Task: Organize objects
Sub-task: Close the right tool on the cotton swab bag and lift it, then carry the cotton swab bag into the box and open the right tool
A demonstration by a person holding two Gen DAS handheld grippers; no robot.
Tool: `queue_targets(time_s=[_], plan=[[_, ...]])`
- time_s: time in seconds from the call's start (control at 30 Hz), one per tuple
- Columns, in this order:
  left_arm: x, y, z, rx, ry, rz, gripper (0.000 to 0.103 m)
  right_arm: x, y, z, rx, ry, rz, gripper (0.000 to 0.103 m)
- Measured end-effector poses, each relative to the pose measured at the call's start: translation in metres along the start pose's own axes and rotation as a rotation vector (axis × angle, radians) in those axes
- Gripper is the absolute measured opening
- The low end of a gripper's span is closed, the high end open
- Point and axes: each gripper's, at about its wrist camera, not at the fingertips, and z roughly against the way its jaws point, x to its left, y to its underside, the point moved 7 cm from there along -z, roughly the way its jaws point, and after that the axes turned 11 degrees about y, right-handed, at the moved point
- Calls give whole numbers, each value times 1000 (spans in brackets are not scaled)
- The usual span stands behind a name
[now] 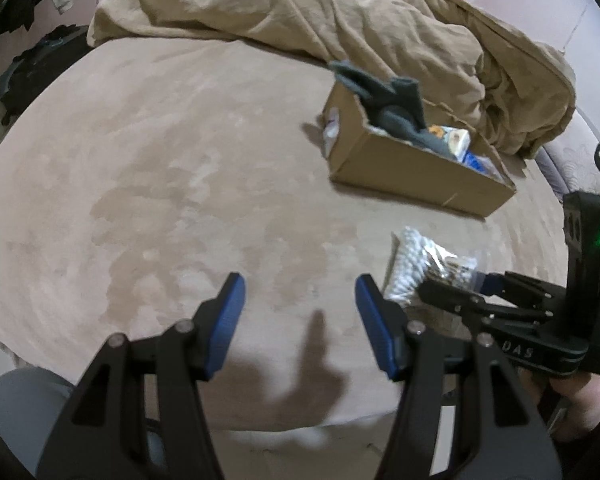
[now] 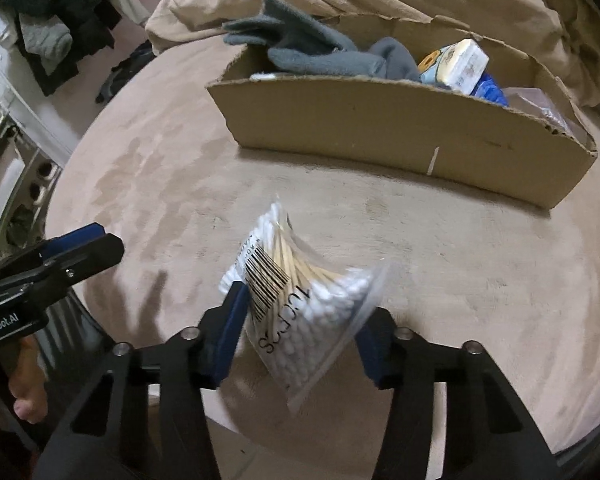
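My right gripper (image 2: 300,316) is shut on a clear bag of cotton swabs (image 2: 300,300) with a barcode label, held above the beige bed surface in front of a cardboard box (image 2: 380,132). The box holds a grey cloth (image 2: 320,56), a small white carton (image 2: 460,64) and blue items. In the left wrist view my left gripper (image 1: 300,308) is open and empty over the bed. The right gripper (image 1: 480,292) with the swab bag (image 1: 416,264) is at its right. The box (image 1: 412,160) lies farther back.
A crumpled tan duvet (image 1: 340,12) lies behind the box. Dark clothes (image 2: 60,20) are piled at the left beyond the bed edge. The left gripper (image 2: 52,264) shows at the left of the right wrist view.
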Motion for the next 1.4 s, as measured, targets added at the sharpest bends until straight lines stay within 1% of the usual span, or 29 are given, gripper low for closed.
queue_targets(time_s=[0.1, 0.13, 0.17, 0.37, 0.53, 0.73, 0.87, 1.03, 1.2, 1.3, 1.4], plan=[[-9, -5, 5, -10, -7, -12, 59, -8, -6, 17, -46, 9, -19, 44], [-12, -6, 7, -15, -8, -14, 59, -12, -8, 24, -63, 13, -21, 40], [-17, -9, 8, -20, -10, -17, 59, -15, -9, 30, -74, 14, -24, 39], [-47, -21, 9, -30, -6, -38, 59, -39, -30, 74, -173, 28, -48, 39], [-74, -42, 8, -43, 3, -95, 59, -66, -46, 106, -252, 38, -80, 39], [-102, -74, 3, -65, -8, -182, 59, -95, -72, 122, -326, 89, -82, 39], [-113, -97, -10, -76, -13, -205, 59, -120, -93, 115, -347, 111, -110, 39], [-118, -120, -34, -83, -8, -204, 59, -139, -112, 90, -319, 120, -117, 39], [-112, -131, -62, -66, -8, -176, 59, -148, -124, 55, -274, 110, -121, 39], [-111, -137, -76, -58, -12, -182, 59, -151, -130, 38, -262, 96, -124, 39], [-109, -139, -86, -41, -27, -176, 59, -153, -135, 22, -234, 109, -110, 41]])
